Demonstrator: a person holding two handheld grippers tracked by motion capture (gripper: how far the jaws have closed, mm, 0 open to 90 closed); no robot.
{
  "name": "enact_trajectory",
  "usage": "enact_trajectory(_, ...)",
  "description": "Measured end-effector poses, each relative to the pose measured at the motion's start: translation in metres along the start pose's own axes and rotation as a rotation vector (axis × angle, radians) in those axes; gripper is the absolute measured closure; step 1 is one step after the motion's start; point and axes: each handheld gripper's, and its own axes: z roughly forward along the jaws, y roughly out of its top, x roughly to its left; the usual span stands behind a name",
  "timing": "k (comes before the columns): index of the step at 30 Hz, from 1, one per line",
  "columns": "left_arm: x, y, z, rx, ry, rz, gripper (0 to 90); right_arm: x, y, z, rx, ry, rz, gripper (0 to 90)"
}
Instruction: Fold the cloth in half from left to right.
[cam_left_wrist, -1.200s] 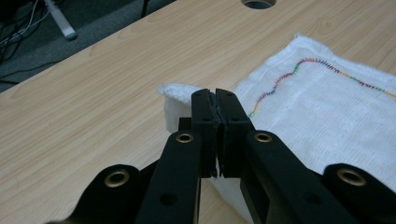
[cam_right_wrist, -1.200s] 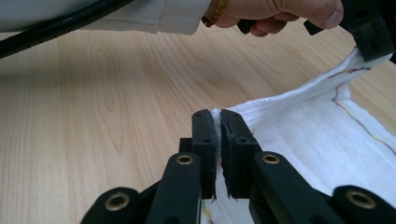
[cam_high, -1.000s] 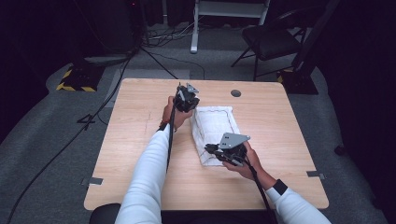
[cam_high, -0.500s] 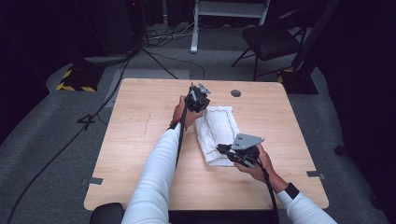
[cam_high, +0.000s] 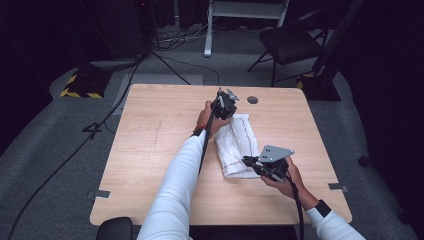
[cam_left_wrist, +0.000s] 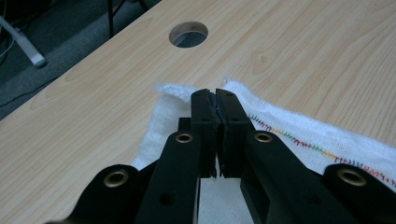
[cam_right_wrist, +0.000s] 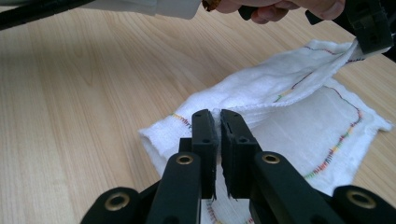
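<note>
One cloth, two grippers — both clamped on it.
Left gripper pinches the far edge, right gripper the near edge; one table.

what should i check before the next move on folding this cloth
1. Left tool shut on the far edge of the white cloth: ok, jaws pinch the hem in the left gripper view.
2. Right tool shut on the near edge: ok, cloth sits between the closed jaws.
3. Held layer lifted off the layer under it: ok, the right gripper view shows it raised toward the left tool.
4. Bottom layer lying flat on the table: ok where visible; the part under the fold is hidden.
5. Cloth clear of the round hole in the table: ok.
6. Stitched edges lined up: cannot tell.
</note>
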Motion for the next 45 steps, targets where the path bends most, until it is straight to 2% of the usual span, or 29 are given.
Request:
enact_trajectory(7, -0.011, 0.009, 0.011, 0.01, -0.016, 0.029, 86.7, -0.004, -0.009, -0.009, 0.013, -0.014, 0.007, 85.2)
enact_trajectory(15, -0.022, 0.013, 0.024, 0.024, -0.023, 0.044, 86.5, -0.007, -0.019, -0.012, 0.037, -0.021, 0.018, 85.2)
enact_trajectory(20, -0.026, 0.017, 0.029, 0.012, -0.015, 0.043, 85.8, -0.008, -0.022, -0.014, 0.049, -0.028, 0.02, 85.1)
enact_trajectory(21, -0.026, 0.017, 0.03, 0.016, -0.002, 0.037, 84.2, -0.009, -0.023, -0.014, 0.054, -0.027, 0.025, 85.0)
enact_trajectory(22, -0.027, 0.017, 0.032, 0.014, 0.015, 0.027, 78.5, -0.01, -0.025, -0.013, 0.06, -0.027, 0.032, 84.7)
enact_trajectory(25, -0.026, 0.016, 0.032, 0.01, 0.015, -0.004, 64.7, -0.01, -0.027, -0.01, 0.079, -0.021, 0.031, 84.3)
enact_trajectory(27, -0.025, 0.015, 0.03, 0.009, 0.034, -0.006, 58.2, -0.009, -0.028, -0.009, 0.088, -0.016, 0.029, 84.2)
enact_trajectory(32, -0.02, 0.012, 0.013, -0.033, 0.045, -0.029, 46.7, -0.01, -0.032, -0.006, 0.111, -0.014, 0.033, 83.9)
enact_trajectory(34, -0.019, 0.009, 0.003, -0.041, 0.032, -0.022, 41.1, -0.011, -0.033, -0.005, 0.121, -0.019, 0.039, 82.5)
enact_trajectory(37, -0.018, 0.001, -0.013, -0.039, -0.003, -0.016, 36.2, -0.012, -0.037, -0.004, 0.143, -0.028, 0.041, 79.2)
enact_trajectory(39, -0.018, -0.007, -0.024, -0.027, -0.029, 0.006, 30.9, -0.013, -0.043, -0.003, 0.165, -0.031, 0.048, 78.8)
enact_trajectory(40, -0.019, -0.011, -0.028, -0.026, -0.03, 0.012, 30.2, -0.014, -0.046, -0.004, 0.171, -0.033, 0.053, 79.4)
enact_trajectory(45, -0.03, -0.041, -0.056, -0.012, -0.094, 0.046, 28.2, -0.017, -0.053, -0.008, 0.185, -0.021, 0.061, 84.6)
